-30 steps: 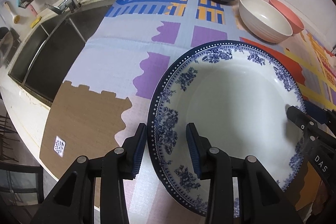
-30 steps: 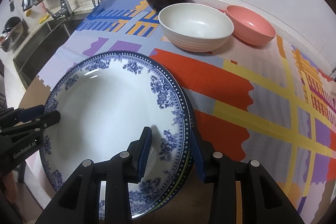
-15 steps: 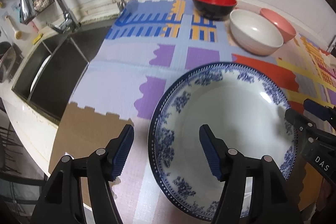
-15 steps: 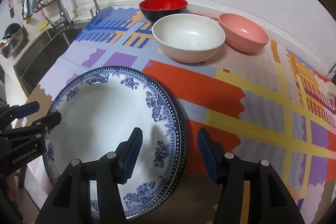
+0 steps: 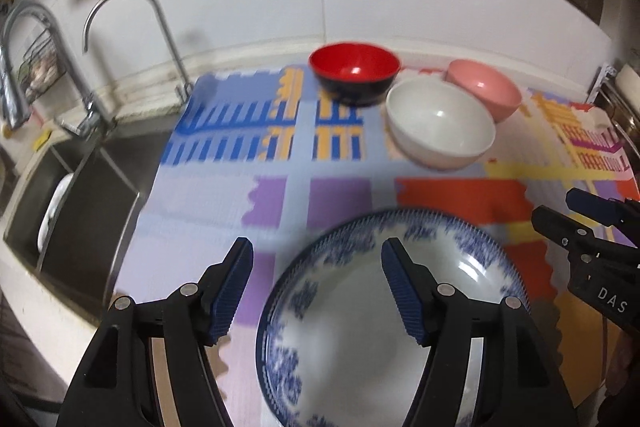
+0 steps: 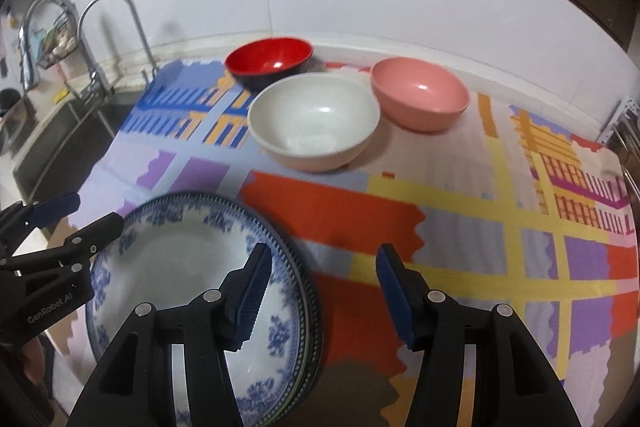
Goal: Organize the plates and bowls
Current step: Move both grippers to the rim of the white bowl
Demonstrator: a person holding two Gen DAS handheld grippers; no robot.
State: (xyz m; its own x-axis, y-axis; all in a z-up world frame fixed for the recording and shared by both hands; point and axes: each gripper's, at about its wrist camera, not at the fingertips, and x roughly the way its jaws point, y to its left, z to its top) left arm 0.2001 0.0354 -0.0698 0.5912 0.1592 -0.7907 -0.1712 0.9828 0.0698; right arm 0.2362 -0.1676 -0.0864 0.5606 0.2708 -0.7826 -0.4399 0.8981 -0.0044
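With both grippers, left [image 5: 316, 283] and right [image 6: 322, 287], spread empty over the plates [image 6: 188, 267], the bowls [image 6: 314, 121] lie far, nearer the right one.

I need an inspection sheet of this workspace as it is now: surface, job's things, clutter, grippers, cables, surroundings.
Surface: counter covered by a colourful patterned mat.
Job's things: blue-patterned plate on a stack near the front edge; red bowl, white bowl and pink bowl upright near the wall.
Clutter: nothing seen.
Grippers: left gripper open, above the plate; right gripper open, jaws empty.
Cables: nothing seen.
Surroundings: sink with two faucets at left; white wall behind.
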